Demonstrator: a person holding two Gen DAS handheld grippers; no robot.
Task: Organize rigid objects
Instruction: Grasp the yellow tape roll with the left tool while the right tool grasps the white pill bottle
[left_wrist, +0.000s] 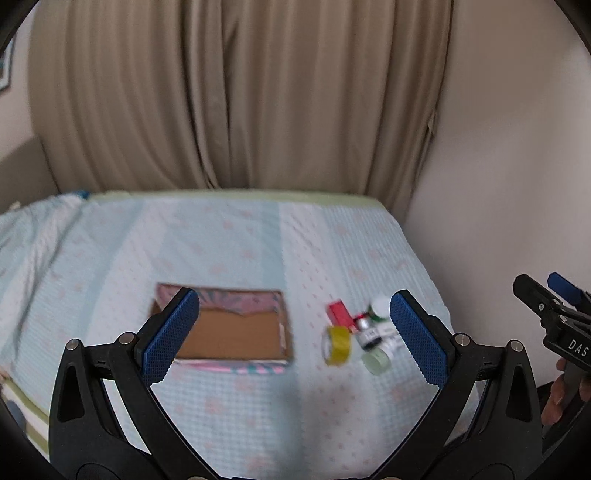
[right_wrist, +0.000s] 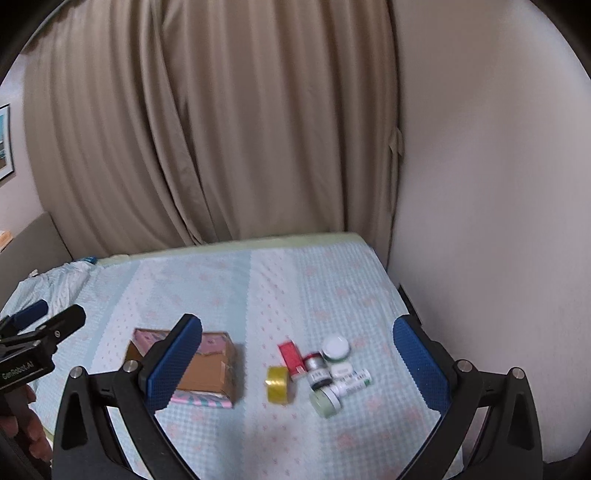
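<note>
An open cardboard box (left_wrist: 236, 332) (right_wrist: 207, 373) with pink patterned sides lies on the bed. To its right is a cluster: a yellow tape roll (left_wrist: 338, 345) (right_wrist: 279, 384), a red box (left_wrist: 340, 312) (right_wrist: 291, 356), a dark bottle (left_wrist: 365, 332) (right_wrist: 317, 371), a white jar (left_wrist: 380, 304) (right_wrist: 335, 347), a pale green jar (left_wrist: 376, 362) (right_wrist: 325, 402) and a white tube (right_wrist: 352, 382). My left gripper (left_wrist: 295, 336) is open and empty, above the bed before the box. My right gripper (right_wrist: 299, 365) is open and empty, facing the cluster.
The bed (left_wrist: 258, 240) has a light blue checked cover. A beige curtain (left_wrist: 240, 92) hangs behind it and a wall (right_wrist: 498, 221) closes the right side. A crumpled cover (right_wrist: 62, 280) lies at the far left. Each gripper shows at the other view's edge.
</note>
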